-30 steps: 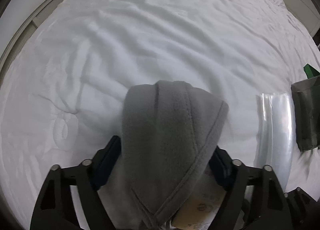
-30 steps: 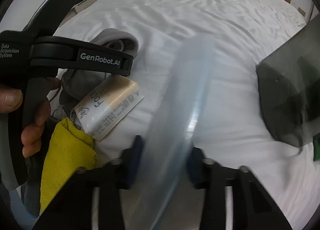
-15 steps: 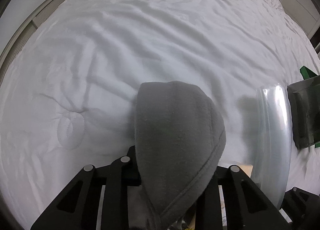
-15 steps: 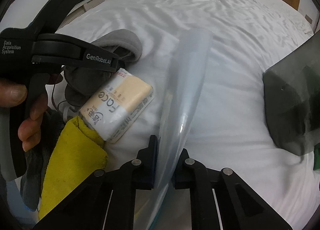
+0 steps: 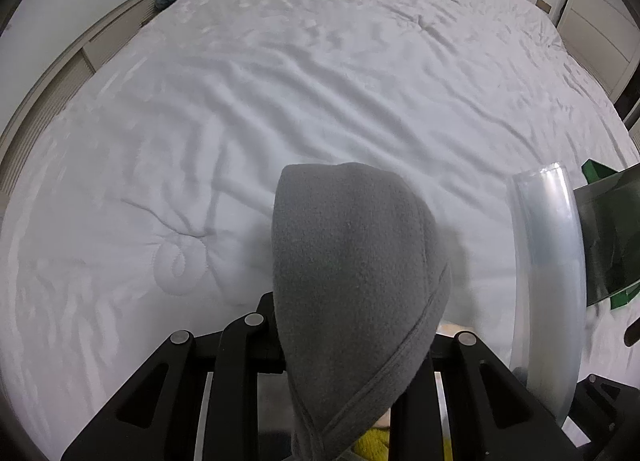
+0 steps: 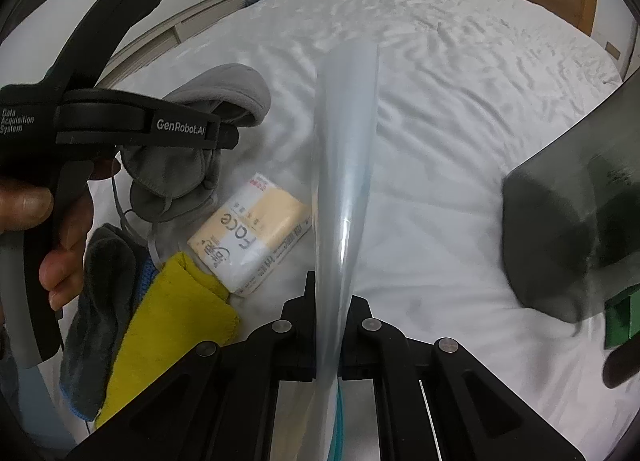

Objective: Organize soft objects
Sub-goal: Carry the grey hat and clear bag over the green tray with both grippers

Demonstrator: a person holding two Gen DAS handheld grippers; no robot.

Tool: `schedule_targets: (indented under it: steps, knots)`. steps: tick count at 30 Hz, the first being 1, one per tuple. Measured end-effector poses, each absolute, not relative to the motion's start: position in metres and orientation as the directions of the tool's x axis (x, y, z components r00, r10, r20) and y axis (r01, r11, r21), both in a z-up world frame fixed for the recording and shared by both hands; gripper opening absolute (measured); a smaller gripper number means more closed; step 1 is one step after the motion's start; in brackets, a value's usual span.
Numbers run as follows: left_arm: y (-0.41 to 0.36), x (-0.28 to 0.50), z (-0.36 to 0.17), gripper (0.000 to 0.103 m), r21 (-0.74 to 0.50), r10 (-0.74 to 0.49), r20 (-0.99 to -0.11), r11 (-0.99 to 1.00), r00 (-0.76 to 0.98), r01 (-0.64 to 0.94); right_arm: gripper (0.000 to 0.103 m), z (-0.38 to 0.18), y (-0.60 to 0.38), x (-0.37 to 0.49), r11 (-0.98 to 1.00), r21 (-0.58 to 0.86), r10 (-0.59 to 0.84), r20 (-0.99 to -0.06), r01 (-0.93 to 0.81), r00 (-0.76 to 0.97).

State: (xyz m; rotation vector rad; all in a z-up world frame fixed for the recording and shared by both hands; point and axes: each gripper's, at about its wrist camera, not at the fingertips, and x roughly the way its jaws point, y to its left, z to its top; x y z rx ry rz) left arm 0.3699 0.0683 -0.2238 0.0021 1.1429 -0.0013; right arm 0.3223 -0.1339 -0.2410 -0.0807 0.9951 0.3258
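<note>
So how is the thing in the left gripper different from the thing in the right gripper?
The left gripper is shut on a grey fleece cloth; the right gripper is shut on a clear plastic bag. The cloth is opaque, thick and bulging, while the bag is see-through, thin and flat. Both are soft, pinched between closed jaws and held above the white bed.

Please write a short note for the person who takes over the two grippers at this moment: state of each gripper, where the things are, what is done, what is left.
Left gripper: jaws have just been closing, now shut on the grey fleece piece, held above the white bed.
Right gripper: just closed, shut on the edge of the clear plastic bag.
On the bed by the left gripper: tissue pack, yellow cloth, dark grey cloth. A dark bag lies at the right.
Done: both grasps.
Left: probably put the fleece and the other soft things into the clear bag.
</note>
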Motion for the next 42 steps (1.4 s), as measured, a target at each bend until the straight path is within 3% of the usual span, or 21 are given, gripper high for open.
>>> schedule_targets:
  steps: [27, 42]
  knots:
    - [0.055, 0.281, -0.105, 0.020, 0.013, 0.024, -0.811, 1.000, 0.584, -0.024, 0.004, -0.098, -0.170, 0.216, 0.938, 0.056, 0.286, -0.679, -0.341, 0.676]
    - [0.014, 0.183, -0.047, 0.020, 0.038, 0.009, -0.727, 0.999, 0.687, 0.026, 0.004, -0.057, -0.233, 0.120, 0.923, 0.034, 0.317, -0.633, -0.383, 0.706]
